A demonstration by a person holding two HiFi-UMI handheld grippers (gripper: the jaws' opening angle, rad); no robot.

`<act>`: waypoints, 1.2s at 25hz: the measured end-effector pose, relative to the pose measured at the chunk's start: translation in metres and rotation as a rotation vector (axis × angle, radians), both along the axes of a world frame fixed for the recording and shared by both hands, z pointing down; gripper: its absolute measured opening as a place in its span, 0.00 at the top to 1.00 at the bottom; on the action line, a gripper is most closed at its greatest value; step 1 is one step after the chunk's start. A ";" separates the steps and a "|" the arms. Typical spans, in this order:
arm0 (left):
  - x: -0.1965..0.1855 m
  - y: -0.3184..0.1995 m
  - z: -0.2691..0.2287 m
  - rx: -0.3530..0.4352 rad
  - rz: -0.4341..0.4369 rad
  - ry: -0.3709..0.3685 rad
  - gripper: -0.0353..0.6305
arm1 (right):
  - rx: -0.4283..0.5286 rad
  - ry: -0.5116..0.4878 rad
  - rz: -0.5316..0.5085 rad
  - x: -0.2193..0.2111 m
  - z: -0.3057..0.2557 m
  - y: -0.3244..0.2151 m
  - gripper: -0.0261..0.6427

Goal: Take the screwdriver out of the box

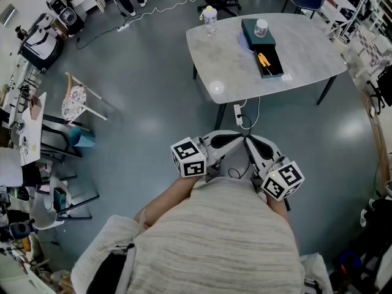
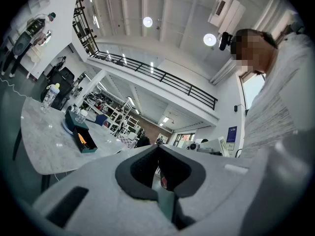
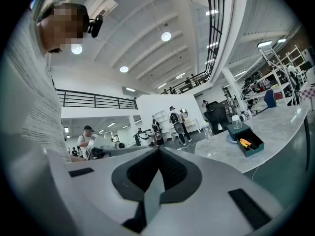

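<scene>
We hold left gripper (image 1: 236, 138) and right gripper (image 1: 252, 141) with jaws together, empty; open floor (image 1: 153, 90) at twelve o'clock reaches the table (image 1: 226, 60), box (image 1: 274, 66) near its edge.

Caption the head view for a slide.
Shut and empty, the left gripper and right gripper sit close to the person's body; the screwdriver lies in the open box on the table ahead.

Screwdriver (image 1: 264, 60): orange-yellow handle. Box (image 1: 276, 64) around it dark teal, well ahead of left gripper (image 2: 158, 154) and right gripper (image 3: 157, 154).
Table (image 1: 306, 48): pale grey, faintly marbled.
Gripper shells light grey, pads (image 3: 130, 173) black.
Marker cubes (image 1: 189, 157): white, black squares.
Sweater (image 1: 220, 244): grey-white, fine streaks.
Floor (image 1: 141, 103): blue-grey.
</scene>
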State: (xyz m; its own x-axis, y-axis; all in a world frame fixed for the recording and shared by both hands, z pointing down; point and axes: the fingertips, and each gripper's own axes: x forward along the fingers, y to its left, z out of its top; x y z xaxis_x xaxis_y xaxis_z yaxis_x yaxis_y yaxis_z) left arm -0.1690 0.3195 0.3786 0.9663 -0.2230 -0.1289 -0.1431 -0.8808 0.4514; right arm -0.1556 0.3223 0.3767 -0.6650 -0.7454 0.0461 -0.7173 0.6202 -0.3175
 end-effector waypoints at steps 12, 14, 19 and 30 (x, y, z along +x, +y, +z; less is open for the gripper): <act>-0.007 -0.012 0.006 -0.017 -0.022 -0.002 0.92 | -0.014 0.012 -0.022 -0.007 0.006 -0.013 0.95; -0.006 -0.014 0.007 -0.021 -0.021 -0.001 0.92 | -0.019 0.003 -0.019 -0.005 0.007 -0.015 0.95; 0.001 -0.017 0.007 -0.027 -0.014 0.007 0.92 | -0.027 -0.061 -0.002 0.002 0.008 -0.017 0.94; 0.015 -0.019 0.008 -0.036 -0.005 -0.004 0.92 | -0.033 -0.055 0.022 0.017 0.009 -0.019 0.94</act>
